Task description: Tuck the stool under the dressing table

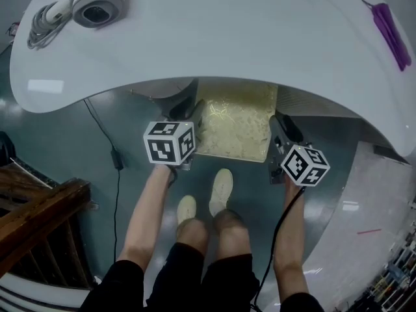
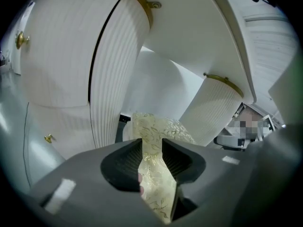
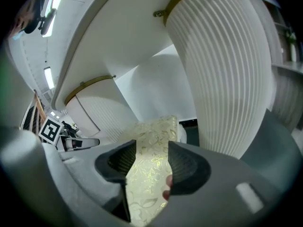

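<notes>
The stool (image 1: pixel 235 123) has a cream cushion with a gold leaf pattern and stands half under the curved white dressing table (image 1: pixel 227 38). My left gripper (image 1: pixel 190 114) is at the stool's left side and my right gripper (image 1: pixel 281 127) at its right side. In the left gripper view the left gripper (image 2: pixel 152 149) is shut on the cushion's edge (image 2: pixel 160 129). In the right gripper view the right gripper (image 3: pixel 151 157) has the cushion's other edge (image 3: pixel 154 131) filling the gap between its pads. Fluted white table pedestals (image 2: pixel 118 70) (image 3: pixel 222 65) rise on both sides of the stool.
A white hair dryer with its cord (image 1: pixel 97 2) lies on the tabletop at the back left, a purple item (image 1: pixel 390 28) at the right. Dark wooden furniture (image 1: pixel 39 213) stands at the left, with a black cable (image 1: pixel 117 168) on the floor. The person's feet (image 1: pixel 205 199) are behind the stool.
</notes>
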The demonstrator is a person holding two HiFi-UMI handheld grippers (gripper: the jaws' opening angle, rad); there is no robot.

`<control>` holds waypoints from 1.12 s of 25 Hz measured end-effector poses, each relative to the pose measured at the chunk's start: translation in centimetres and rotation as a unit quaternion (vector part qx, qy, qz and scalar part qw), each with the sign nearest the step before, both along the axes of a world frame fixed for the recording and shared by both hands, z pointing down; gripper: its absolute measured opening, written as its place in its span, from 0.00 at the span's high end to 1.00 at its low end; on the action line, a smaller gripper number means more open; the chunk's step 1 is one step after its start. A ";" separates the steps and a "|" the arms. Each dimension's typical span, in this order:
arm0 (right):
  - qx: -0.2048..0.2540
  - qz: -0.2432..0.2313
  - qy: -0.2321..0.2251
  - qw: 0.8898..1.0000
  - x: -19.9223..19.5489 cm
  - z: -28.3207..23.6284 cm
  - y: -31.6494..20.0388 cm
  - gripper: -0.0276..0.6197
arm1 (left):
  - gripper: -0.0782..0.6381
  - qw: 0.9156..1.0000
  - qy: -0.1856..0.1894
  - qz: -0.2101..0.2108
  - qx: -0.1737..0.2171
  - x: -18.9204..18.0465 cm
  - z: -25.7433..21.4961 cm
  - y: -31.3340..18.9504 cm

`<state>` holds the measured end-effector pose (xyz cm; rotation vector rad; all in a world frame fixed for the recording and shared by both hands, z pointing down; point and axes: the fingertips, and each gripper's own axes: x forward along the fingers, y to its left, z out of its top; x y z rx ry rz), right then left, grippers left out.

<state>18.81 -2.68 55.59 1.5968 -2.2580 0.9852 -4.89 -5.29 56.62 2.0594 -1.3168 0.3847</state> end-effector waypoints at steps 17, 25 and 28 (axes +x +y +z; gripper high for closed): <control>0.011 0.026 0.064 0.998 -2.2 -9.2 5.8 0.82 | 0.84 0.999 -0.028 0.008 0.014 -1.9 -9.1 5.6; 0.026 0.034 0.082 0.996 -3.7 -14.4 8.8 0.89 | 0.88 0.999 -0.034 0.006 0.037 -4.1 -15.2 8.2; 0.043 0.041 0.086 0.995 -3.7 -16.9 9.5 0.91 | 0.88 0.998 -0.039 0.007 0.054 -4.5 -18.0 8.8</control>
